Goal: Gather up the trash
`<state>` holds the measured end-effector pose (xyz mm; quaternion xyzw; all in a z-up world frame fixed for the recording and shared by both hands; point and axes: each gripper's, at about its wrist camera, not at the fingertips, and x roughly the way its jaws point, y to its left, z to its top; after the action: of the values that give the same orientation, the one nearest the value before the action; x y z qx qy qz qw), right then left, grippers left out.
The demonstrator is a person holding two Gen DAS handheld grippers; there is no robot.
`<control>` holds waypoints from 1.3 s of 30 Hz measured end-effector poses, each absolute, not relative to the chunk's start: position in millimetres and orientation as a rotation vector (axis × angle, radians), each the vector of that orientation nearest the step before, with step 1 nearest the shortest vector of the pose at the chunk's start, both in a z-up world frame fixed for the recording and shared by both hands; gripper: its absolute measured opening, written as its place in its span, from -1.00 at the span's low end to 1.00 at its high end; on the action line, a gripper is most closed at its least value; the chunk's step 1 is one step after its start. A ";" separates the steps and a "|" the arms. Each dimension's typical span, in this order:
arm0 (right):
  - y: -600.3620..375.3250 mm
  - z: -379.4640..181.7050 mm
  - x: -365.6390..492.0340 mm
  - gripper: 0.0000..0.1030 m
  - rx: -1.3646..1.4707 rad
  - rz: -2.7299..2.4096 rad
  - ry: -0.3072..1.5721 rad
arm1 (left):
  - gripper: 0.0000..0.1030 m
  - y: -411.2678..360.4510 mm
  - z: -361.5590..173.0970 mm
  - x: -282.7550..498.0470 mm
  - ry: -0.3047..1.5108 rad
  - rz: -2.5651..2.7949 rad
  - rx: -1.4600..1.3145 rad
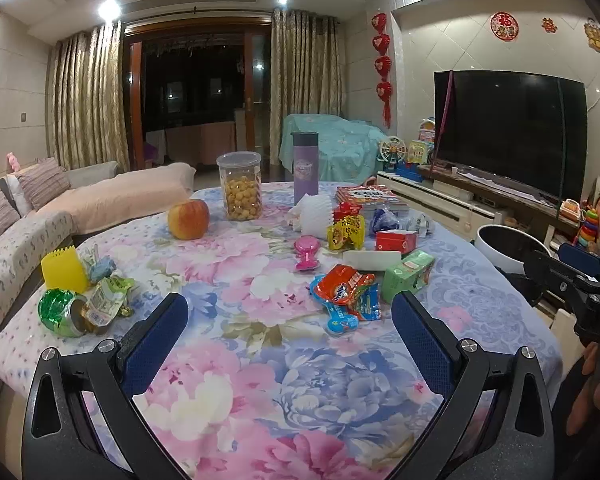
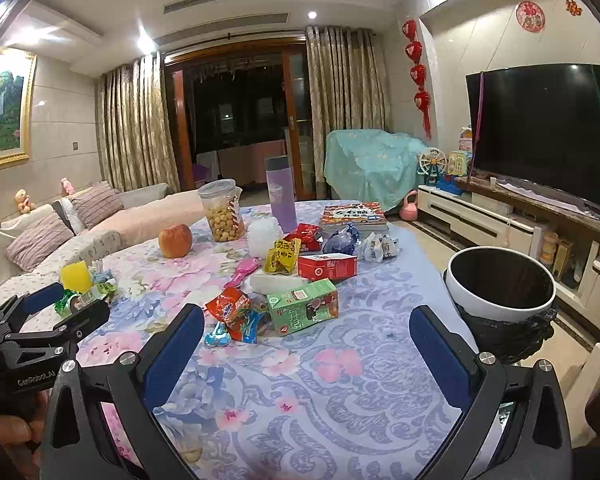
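Trash lies on the flowered tablecloth (image 1: 260,360): a crushed green can (image 1: 62,312) with wrappers at the left, red and blue snack wrappers (image 1: 346,294) in the middle, a green carton (image 1: 408,274), a red carton (image 1: 396,240), a yellow packet (image 1: 346,232) and crumpled wrappers (image 1: 384,218) behind. A white bin with a black liner (image 2: 500,280) stands right of the table. My left gripper (image 1: 290,320) is open and empty above the near table. My right gripper (image 2: 306,332) is open and empty, near the green carton (image 2: 304,306) and the snack wrappers (image 2: 232,312).
On the table stand an apple (image 1: 188,218), a jar of snacks (image 1: 240,186), a purple flask (image 1: 305,166), a book (image 1: 368,196), a pink toy (image 1: 306,254) and a yellow comb (image 1: 64,270). A sofa (image 1: 40,208) runs along the left. A TV (image 1: 512,128) stands right.
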<state>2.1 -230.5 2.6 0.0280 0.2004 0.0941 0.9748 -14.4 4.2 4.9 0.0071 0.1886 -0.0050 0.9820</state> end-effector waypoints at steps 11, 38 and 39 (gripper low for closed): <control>-230.9 0.8 2.2 1.00 0.063 0.190 0.411 | 1.00 4.7 6.2 -15.3 0.377 -0.013 0.014; -231.2 -3.6 4.4 1.00 0.069 0.193 0.424 | 1.00 2.5 6.0 -13.6 0.382 -0.017 0.015; -231.8 -2.9 4.5 1.00 0.070 0.194 0.426 | 1.00 2.2 5.6 -12.9 0.384 -0.018 0.015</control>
<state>4.5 -231.8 -2.9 0.0346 0.2109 0.0960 0.9722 -12.9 2.2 5.6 0.0073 0.1910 -0.0089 0.9815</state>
